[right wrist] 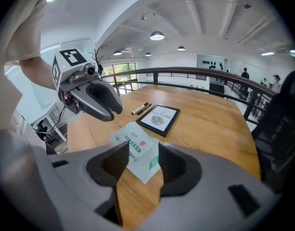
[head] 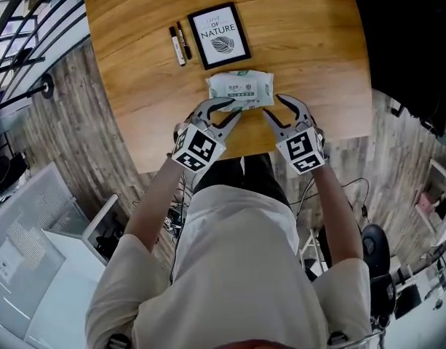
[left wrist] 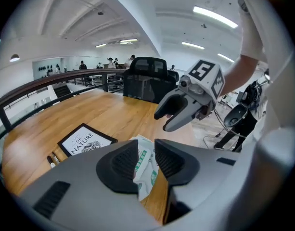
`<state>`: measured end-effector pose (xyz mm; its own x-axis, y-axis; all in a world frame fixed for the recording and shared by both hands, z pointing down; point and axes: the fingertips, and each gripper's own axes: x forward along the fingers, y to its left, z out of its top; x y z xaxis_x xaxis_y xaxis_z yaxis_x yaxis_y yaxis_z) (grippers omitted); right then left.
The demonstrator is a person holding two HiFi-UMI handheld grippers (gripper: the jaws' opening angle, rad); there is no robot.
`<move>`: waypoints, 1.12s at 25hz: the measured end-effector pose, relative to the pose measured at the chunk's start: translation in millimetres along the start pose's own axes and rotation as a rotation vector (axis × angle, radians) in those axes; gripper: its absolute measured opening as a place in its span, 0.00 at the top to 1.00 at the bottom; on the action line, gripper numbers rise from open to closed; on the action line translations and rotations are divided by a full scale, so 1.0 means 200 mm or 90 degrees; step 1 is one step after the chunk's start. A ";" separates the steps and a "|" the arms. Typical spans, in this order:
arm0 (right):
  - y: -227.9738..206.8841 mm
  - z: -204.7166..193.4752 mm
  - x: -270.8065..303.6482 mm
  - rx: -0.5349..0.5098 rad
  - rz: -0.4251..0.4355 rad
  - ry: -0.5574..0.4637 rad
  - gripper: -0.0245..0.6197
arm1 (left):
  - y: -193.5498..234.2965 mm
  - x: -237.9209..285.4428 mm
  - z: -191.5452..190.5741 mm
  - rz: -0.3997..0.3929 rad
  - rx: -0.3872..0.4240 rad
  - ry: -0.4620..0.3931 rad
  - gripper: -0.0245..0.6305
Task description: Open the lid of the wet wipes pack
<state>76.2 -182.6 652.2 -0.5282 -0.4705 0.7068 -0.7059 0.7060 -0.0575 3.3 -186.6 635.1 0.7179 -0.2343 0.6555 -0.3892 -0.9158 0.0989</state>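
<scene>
A white and green wet wipes pack (head: pixel 241 89) lies flat on the round wooden table (head: pixel 135 86), close to its near edge, with its lid down. My left gripper (head: pixel 226 113) stands open at the pack's near left corner. My right gripper (head: pixel 275 109) stands open at the near right corner. In the left gripper view the pack (left wrist: pixel 146 170) shows through the gap of the left gripper (left wrist: pixel 146 161), below the jaws and not pinched. In the right gripper view the pack (right wrist: pixel 135 146) lies just beyond the right gripper (right wrist: pixel 143 165), whose jaws hold nothing.
A black-framed print reading "OF NATURE" (head: pixel 219 35) lies behind the pack, with two markers (head: pixel 179 44) to its left. A black chair (head: pixel 408 42) stands at the table's right. A railing (right wrist: pixel 195 76) runs behind the table.
</scene>
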 end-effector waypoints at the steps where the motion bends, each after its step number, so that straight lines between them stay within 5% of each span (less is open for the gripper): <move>1: 0.00 -0.01 0.03 -0.004 0.003 0.007 0.69 | 0.00 0.03 -0.02 -0.004 0.015 0.008 0.81; 17: 0.01 -0.24 0.37 -0.045 0.047 0.054 0.69 | 0.03 0.35 -0.26 -0.045 0.212 0.102 0.76; 28: 0.00 -0.29 0.42 -0.040 0.045 0.042 0.69 | 0.02 0.41 -0.36 -0.040 0.277 0.129 0.72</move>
<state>59.0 -190.5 752.2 -0.5417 -0.3846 0.7474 -0.6358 0.7691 -0.0651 19.8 -186.1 742.7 0.5882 -0.1457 0.7955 -0.0401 -0.9877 -0.1513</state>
